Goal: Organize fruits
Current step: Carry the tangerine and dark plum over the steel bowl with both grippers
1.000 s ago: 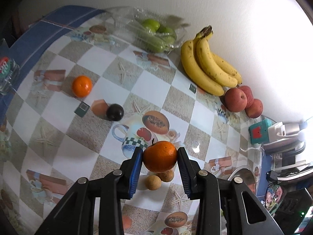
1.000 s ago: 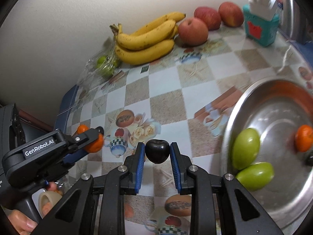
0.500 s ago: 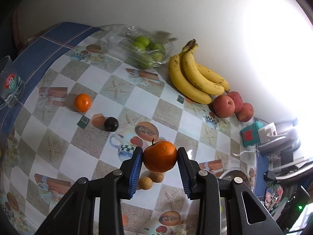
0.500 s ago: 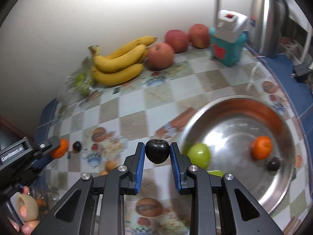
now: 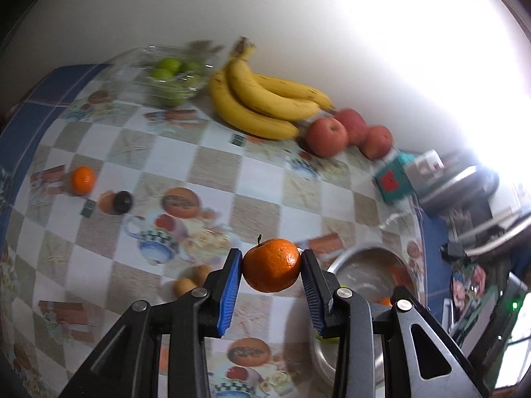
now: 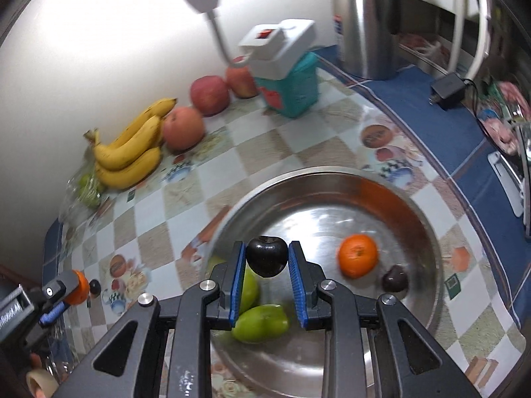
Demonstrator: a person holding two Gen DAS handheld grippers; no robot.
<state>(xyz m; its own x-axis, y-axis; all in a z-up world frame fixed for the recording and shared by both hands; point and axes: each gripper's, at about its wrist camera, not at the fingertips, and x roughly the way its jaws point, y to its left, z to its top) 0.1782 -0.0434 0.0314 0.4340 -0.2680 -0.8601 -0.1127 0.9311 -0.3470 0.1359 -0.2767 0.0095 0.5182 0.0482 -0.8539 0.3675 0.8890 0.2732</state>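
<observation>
your right gripper clamps a dark plum above the steel bowl, which holds two green fruits, a tangerine and another plum. your left gripper clamps an orange above the checked tablecloth, the bowl just beyond. bananas and apples lie by the wall.

The right tool grips a dark plum above the steel bowl. Inside lie a tangerine, another plum and green fruits.

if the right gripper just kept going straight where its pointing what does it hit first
Probably the inside of the metal bowl. The right gripper, shut on a dark plum, looks down into it, near the green fruits; depth is unclear.
</observation>
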